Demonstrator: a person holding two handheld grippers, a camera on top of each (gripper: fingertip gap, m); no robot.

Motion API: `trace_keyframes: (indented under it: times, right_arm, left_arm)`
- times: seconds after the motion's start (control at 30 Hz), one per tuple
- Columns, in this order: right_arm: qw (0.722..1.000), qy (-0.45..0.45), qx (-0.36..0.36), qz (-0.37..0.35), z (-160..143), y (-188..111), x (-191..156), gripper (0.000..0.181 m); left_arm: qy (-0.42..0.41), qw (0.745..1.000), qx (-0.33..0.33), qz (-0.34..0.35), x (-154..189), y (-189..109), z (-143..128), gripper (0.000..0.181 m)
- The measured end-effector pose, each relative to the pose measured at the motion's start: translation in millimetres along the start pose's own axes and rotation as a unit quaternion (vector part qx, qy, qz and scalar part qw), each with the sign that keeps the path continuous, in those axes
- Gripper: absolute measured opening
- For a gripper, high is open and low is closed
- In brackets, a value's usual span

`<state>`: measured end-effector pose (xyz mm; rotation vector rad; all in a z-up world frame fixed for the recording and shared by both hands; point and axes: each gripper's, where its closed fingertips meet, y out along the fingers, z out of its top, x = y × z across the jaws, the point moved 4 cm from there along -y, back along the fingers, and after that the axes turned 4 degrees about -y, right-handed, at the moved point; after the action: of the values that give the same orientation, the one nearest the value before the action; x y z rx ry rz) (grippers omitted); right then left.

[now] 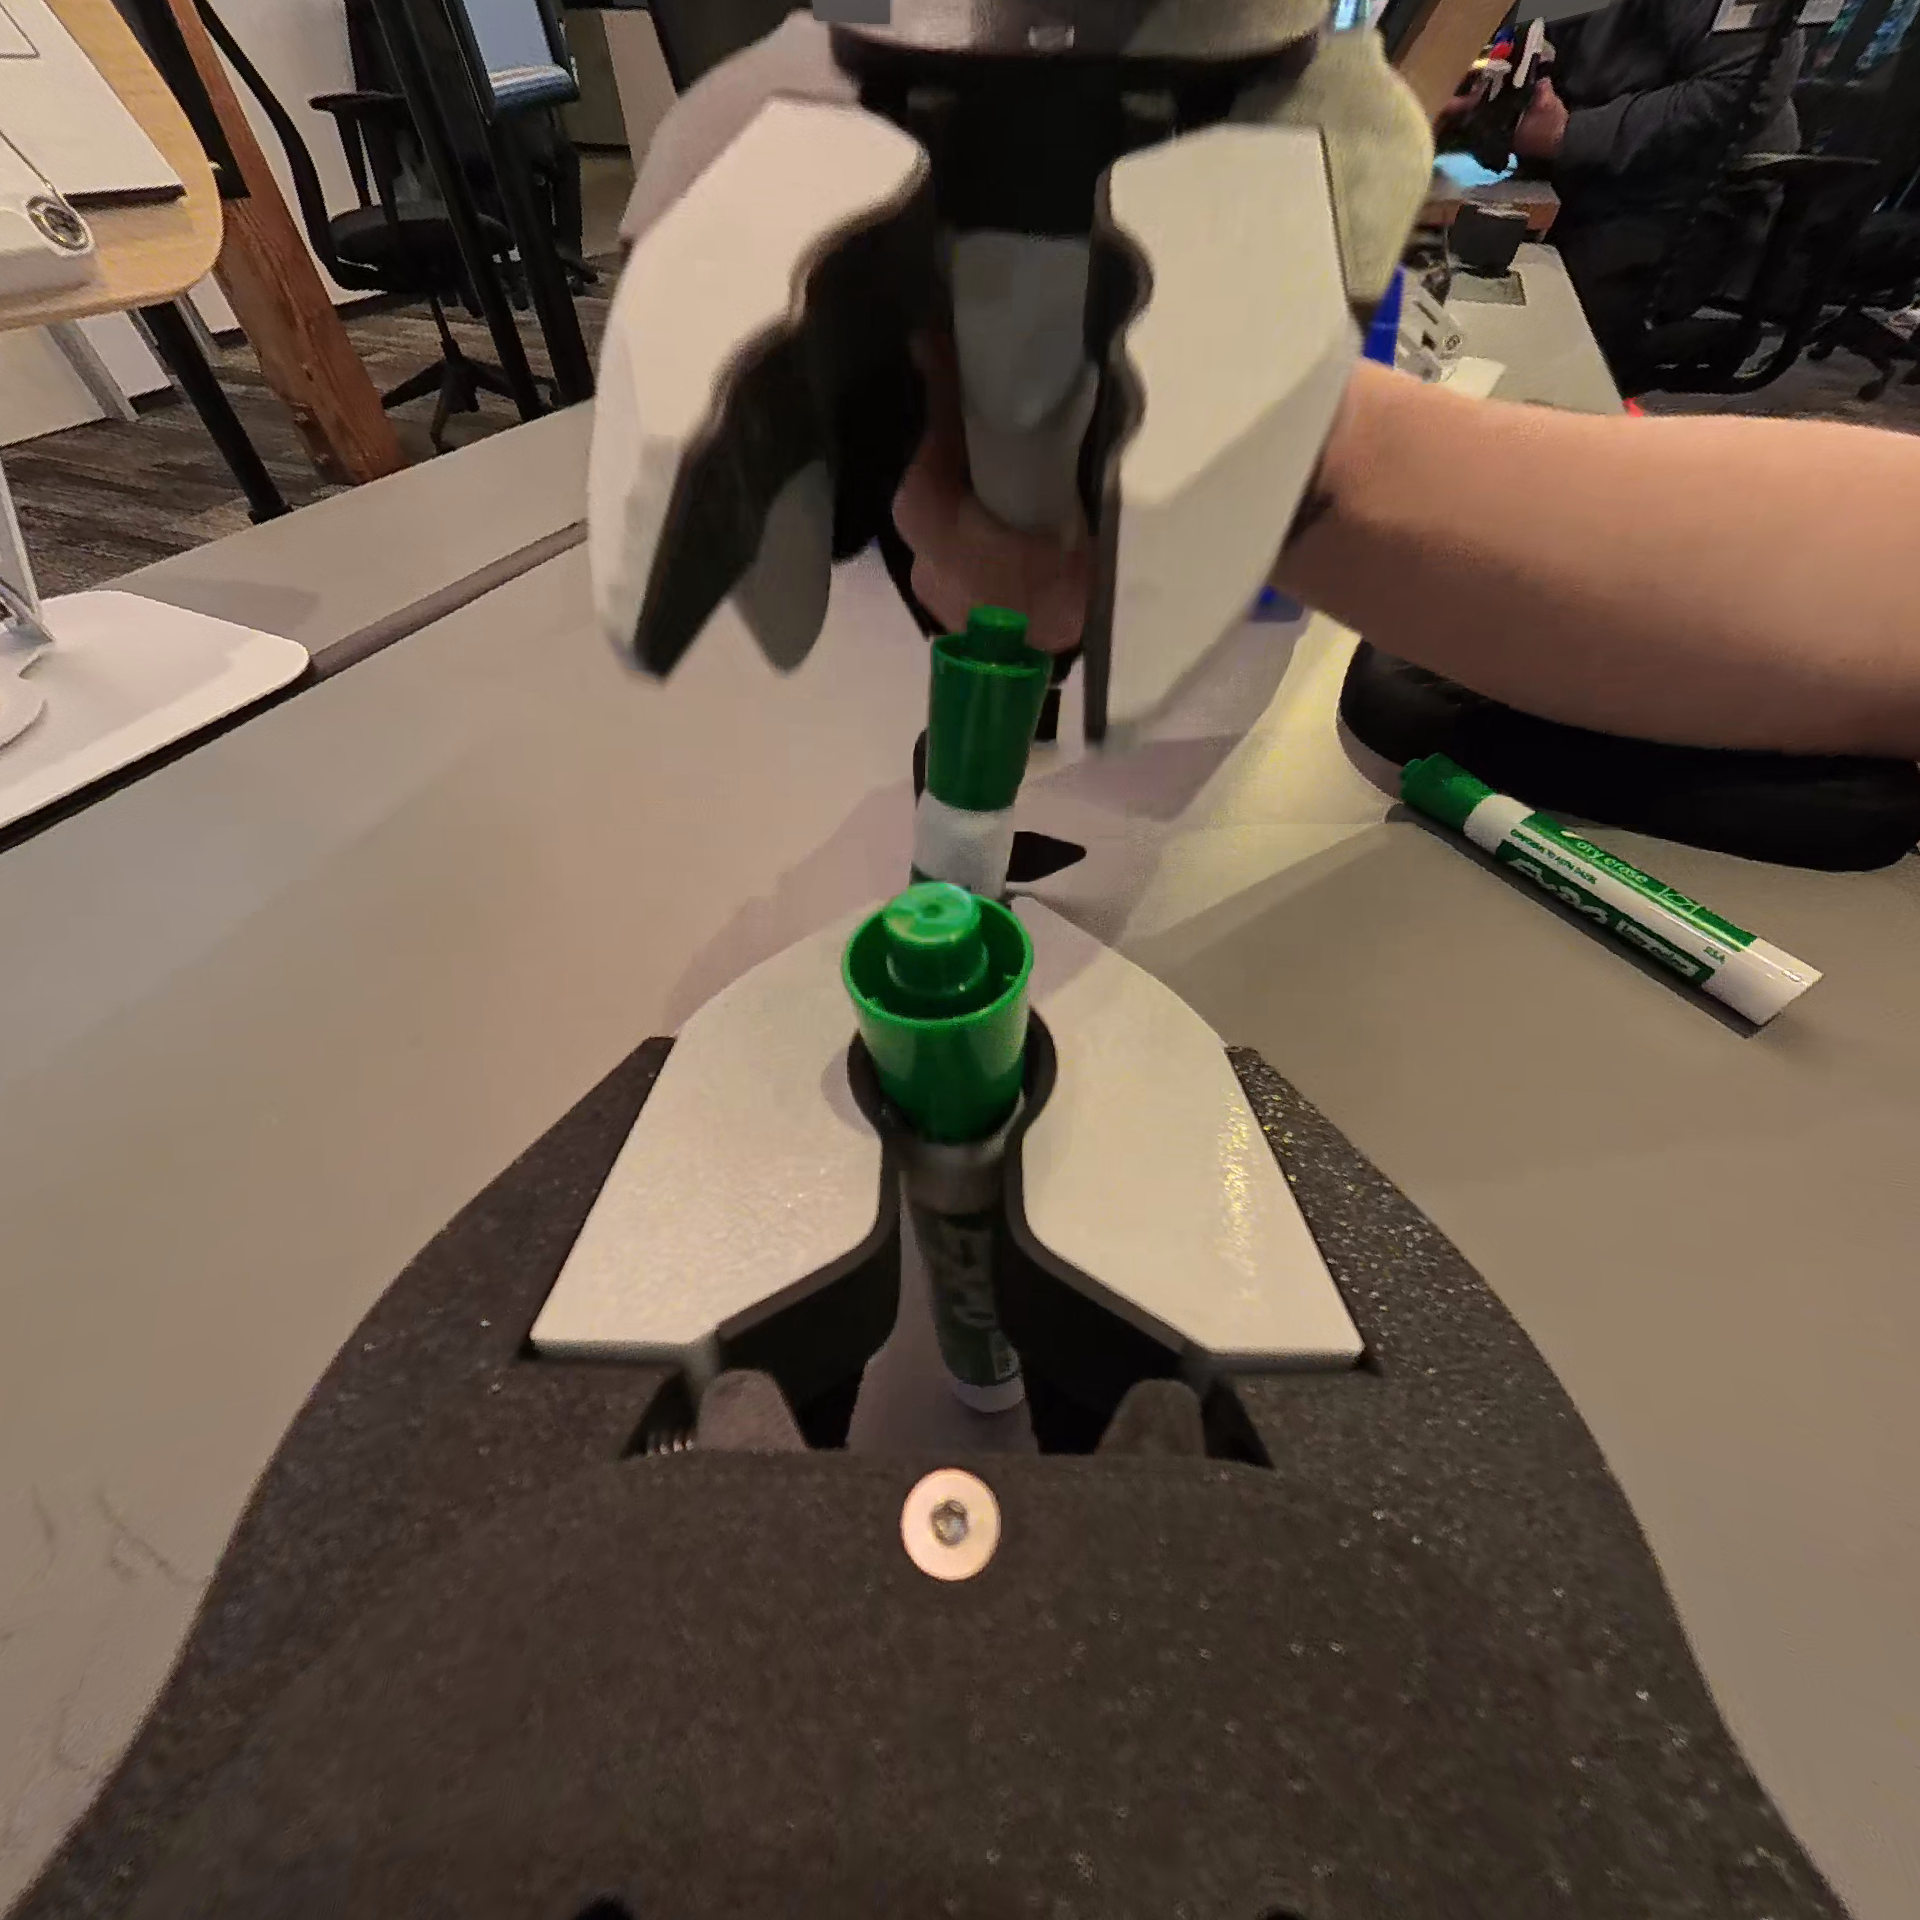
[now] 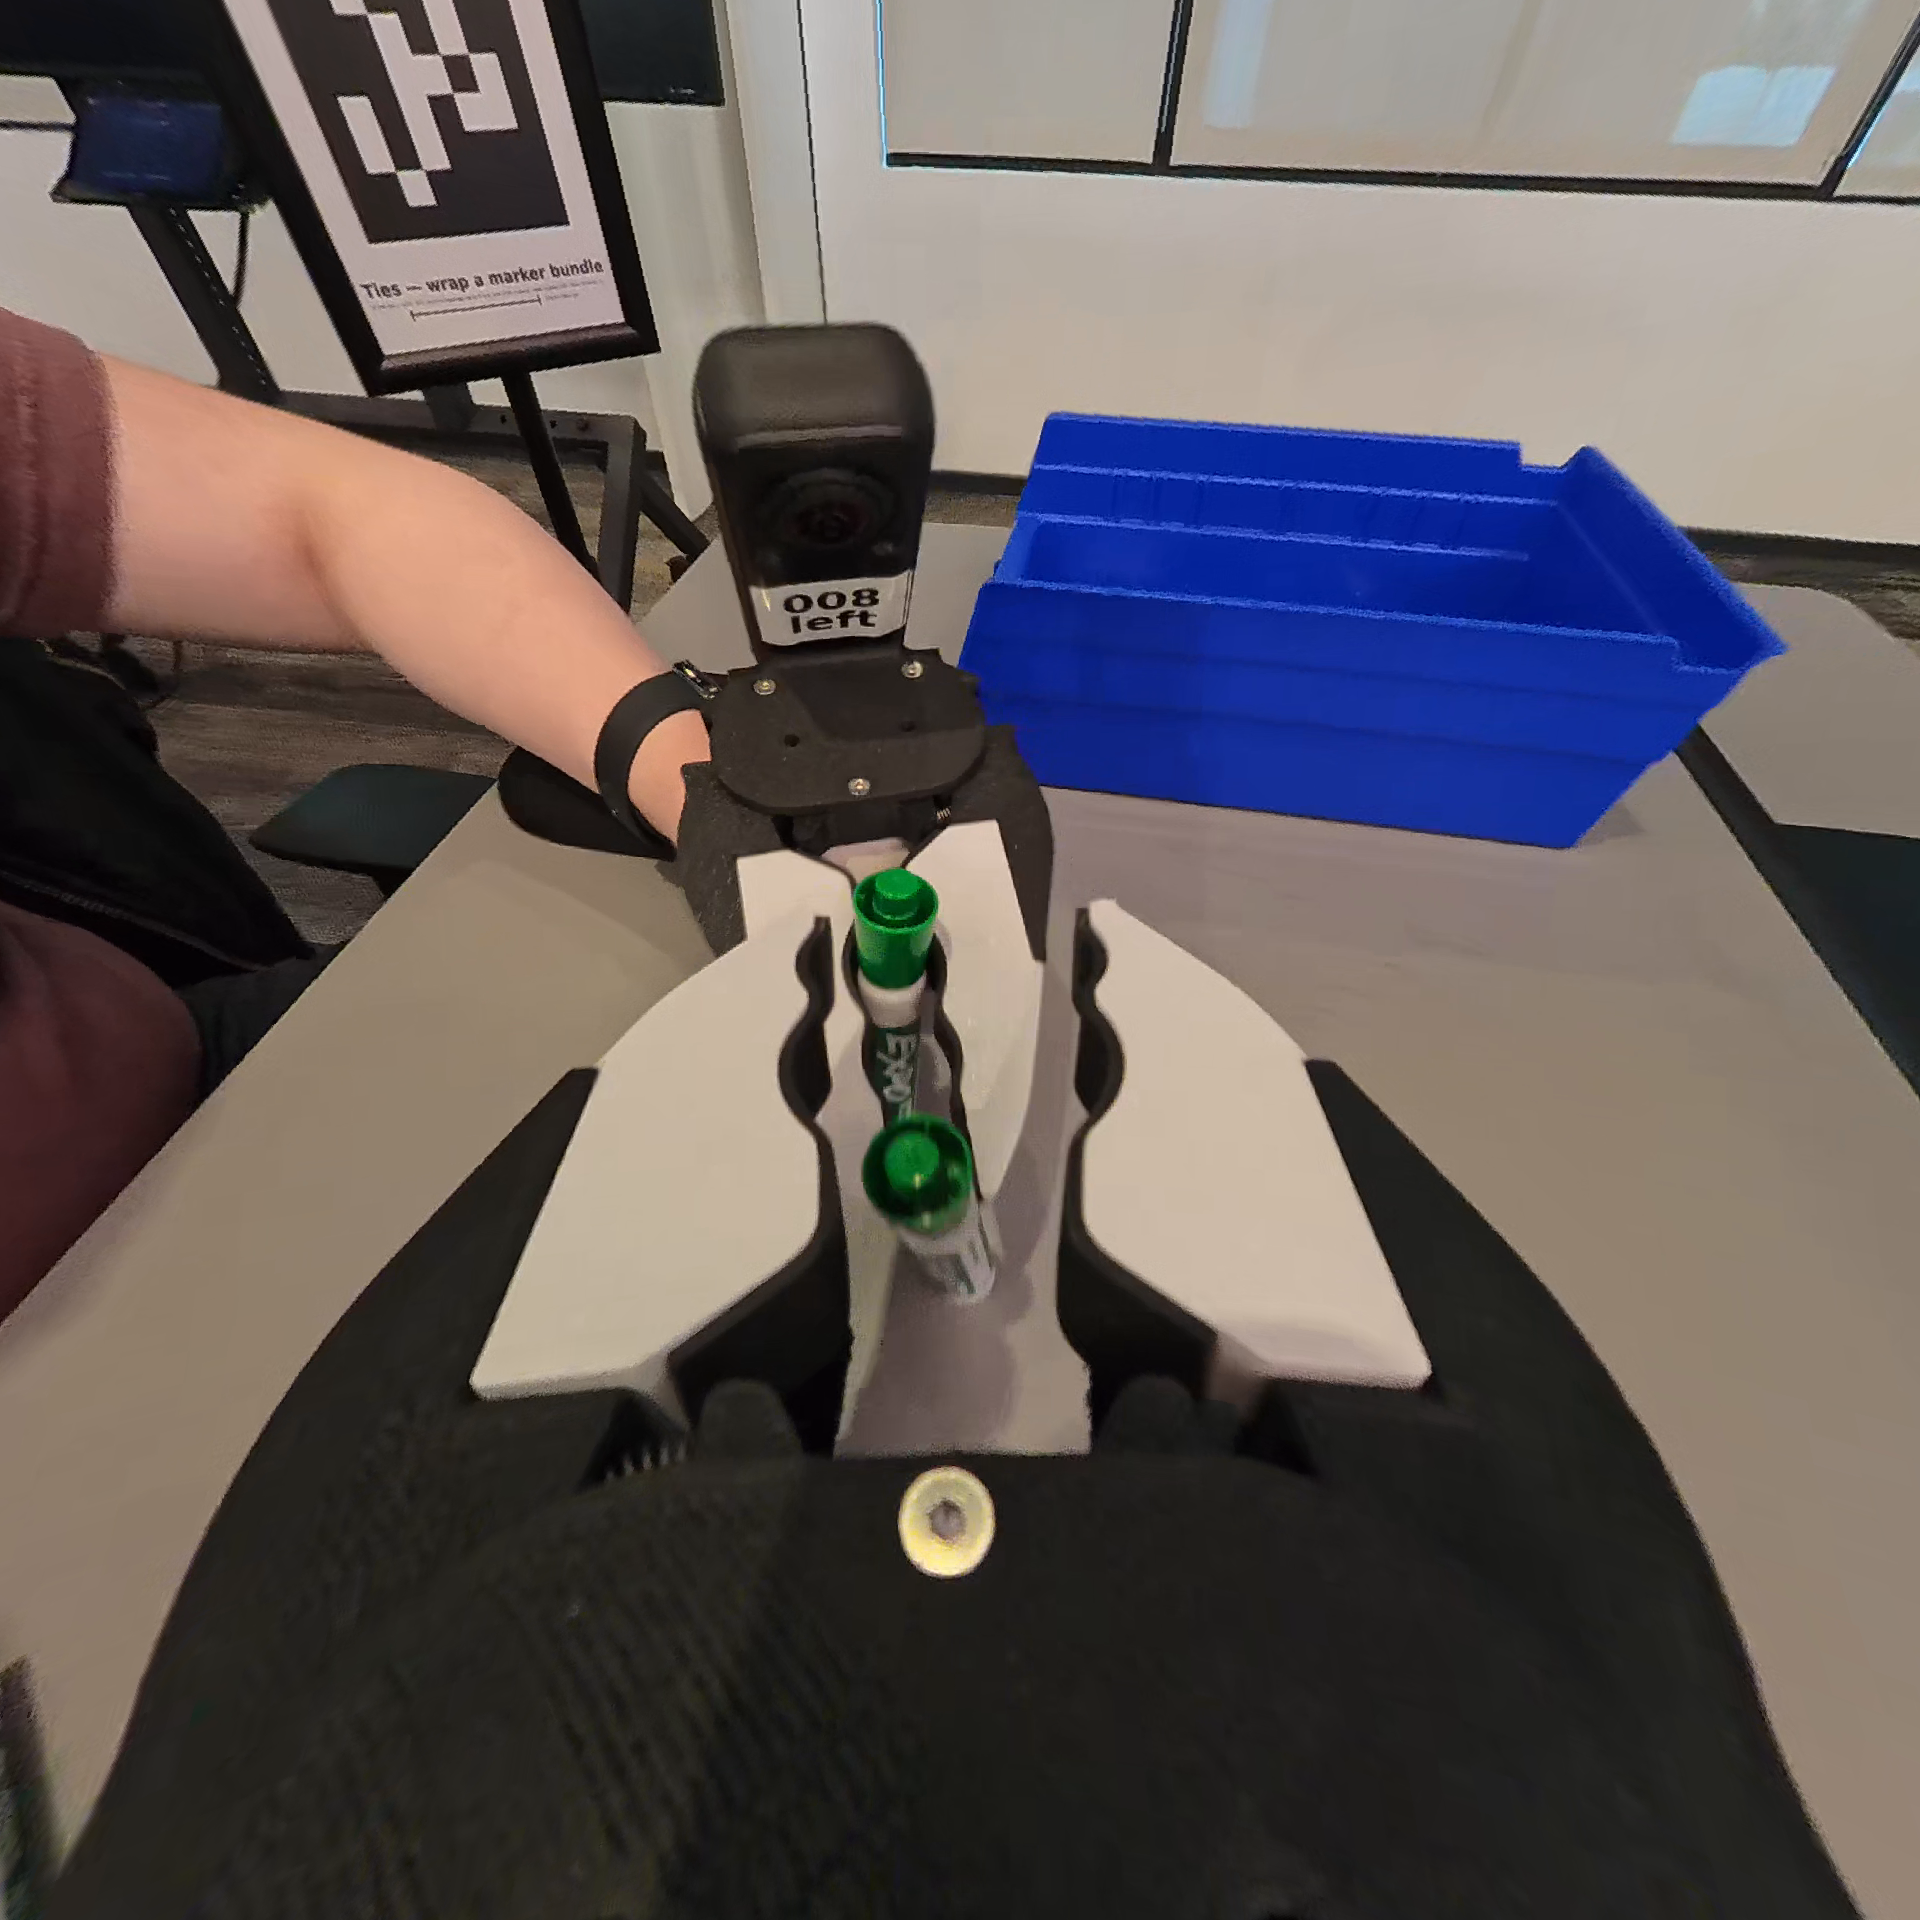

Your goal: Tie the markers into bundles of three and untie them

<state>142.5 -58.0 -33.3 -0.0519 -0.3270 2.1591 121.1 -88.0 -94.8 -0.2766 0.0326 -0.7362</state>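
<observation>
In the left wrist view, the left gripper's (image 1: 940,1049) jaws were clamped on a green-capped dry-erase marker (image 1: 938,1023) standing upright, cap toward the camera. Beyond it a second green marker (image 1: 977,743) stood below the right gripper (image 1: 883,665), whose jaws were apart. A third green marker (image 1: 1605,888) lay flat on the grey table (image 1: 416,935) toward its right edge, well apart.

In the right wrist view, the right gripper's (image 2: 945,997) jaws stood apart around a tilted marker (image 2: 930,1195); whether they touched it could not be told. The left gripper (image 2: 899,935) pinched the other marker (image 2: 891,951). A blue bin (image 2: 1340,634) sat near the table's far edge.
</observation>
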Motion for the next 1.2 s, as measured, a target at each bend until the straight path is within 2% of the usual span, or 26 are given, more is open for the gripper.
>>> trace_keyframes:
  times: [0.07, 0.17, 0.33, 0.43, 0.73, 1.03, 1.2]
  right_arm:
    - [1.0, 0.01, -0.013, 0.014, -2.8, -15.3, 0.3, 0.043]
    - [0.997, 0.044, -0.052, 0.047, -22.2, -27.7, -1.4, 0.041]
    - [0.993, 0.06, -0.065, 0.071, -34.4, -25.1, -3.8, 0.03]
    - [0.994, 0.048, -0.069, 0.071, -33.6, -20.2, -5.9, 0.023]
    - [0.995, 0.015, -0.08, 0.051, -28.9, -15.3, -5.8, 0.021]
    - [0.997, -0.023, -0.049, 0.047, -7.8, -9.9, -13.5, 0.021]
    - [0.997, -0.039, -0.059, 0.04, -5.7, 1.0, -16.1, 0.021]
  left_arm:
    - [0.003, 1.0, 0.0, 0.001, 0.6, -0.2, -0.2, 0.015]
    - [0.008, 1.0, 0.0, 0.003, 1.2, -0.2, -0.3, 0.015]
    - [0.01, 1.0, 0.001, 0.003, 1.6, -0.1, -0.4, 0.015]
    - [0.009, 1.0, 0.001, 0.004, 1.2, 0.0, -0.2, 0.015]
    - [0.007, 1.0, 0.007, -0.011, 3.1, -2.0, 0.7, 0.016]
    - [0.03, 1.0, 0.005, 0.0, 6.2, -1.2, 0.0, 0.028]
    - [0.021, 1.0, 0.011, 0.012, 2.6, -2.4, 1.0, 0.043]
